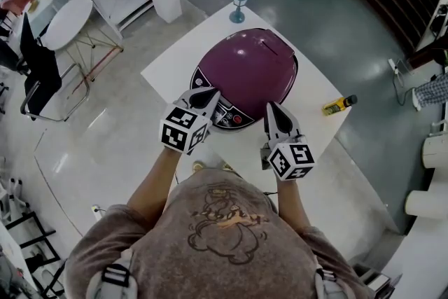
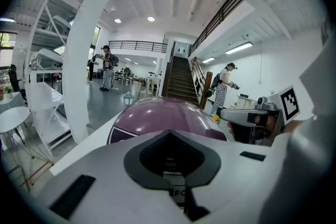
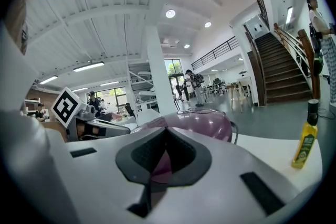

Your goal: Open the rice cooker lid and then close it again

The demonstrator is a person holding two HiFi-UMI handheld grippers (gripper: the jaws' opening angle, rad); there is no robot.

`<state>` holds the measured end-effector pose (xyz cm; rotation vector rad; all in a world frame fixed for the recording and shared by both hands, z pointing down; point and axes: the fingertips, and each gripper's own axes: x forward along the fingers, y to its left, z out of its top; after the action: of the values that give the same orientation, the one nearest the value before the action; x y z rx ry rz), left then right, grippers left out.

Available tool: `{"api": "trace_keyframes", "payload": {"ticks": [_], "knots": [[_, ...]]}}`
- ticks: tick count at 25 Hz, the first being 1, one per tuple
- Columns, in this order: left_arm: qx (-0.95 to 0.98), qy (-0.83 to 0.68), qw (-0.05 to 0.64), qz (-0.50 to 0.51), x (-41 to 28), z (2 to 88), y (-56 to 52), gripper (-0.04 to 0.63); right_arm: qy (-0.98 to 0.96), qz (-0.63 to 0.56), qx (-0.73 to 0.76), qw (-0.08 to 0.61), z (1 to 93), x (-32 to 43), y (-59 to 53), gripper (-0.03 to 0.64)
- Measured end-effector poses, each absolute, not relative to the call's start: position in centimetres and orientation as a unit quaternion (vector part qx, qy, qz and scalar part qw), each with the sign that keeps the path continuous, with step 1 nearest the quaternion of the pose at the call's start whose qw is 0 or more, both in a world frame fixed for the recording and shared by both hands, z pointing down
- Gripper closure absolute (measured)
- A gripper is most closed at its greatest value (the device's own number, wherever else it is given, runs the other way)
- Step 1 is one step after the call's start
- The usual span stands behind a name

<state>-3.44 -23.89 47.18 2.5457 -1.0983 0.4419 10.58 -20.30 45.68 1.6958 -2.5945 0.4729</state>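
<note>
A purple rice cooker [image 1: 245, 70] stands on the white table [image 1: 318, 77] with its lid down; its control panel [image 1: 227, 115] faces me. My left gripper [image 1: 208, 96] is shut and empty, its tip just over the cooker's front left, beside the panel. My right gripper [image 1: 272, 113] is shut and empty too, at the cooker's front right, apart from it. In the left gripper view the purple dome [image 2: 163, 113] rises just beyond the left gripper [image 2: 169, 132]. The right gripper view shows the cooker [image 3: 205, 122] past the right gripper [image 3: 167, 131].
A stemmed glass [image 1: 239, 5] stands at the table's far corner. A yellow bottle [image 1: 339, 104] lies near the right edge. A round white table [image 1: 66, 21] and a black chair [image 1: 38, 70] stand off to the left. People stand far back in the hall.
</note>
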Motion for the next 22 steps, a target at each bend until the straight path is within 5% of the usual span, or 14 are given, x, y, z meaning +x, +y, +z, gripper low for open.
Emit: {"api": "trace_keyframes", "payload": {"ticks": [22], "knots": [[0.888, -0.400, 0.171, 0.148, -3.5, 47.2, -23.9, 0.577, -0.834, 0.160, 0.527, 0.043, 47.7, 9.7, -20.8, 0.614]]}}
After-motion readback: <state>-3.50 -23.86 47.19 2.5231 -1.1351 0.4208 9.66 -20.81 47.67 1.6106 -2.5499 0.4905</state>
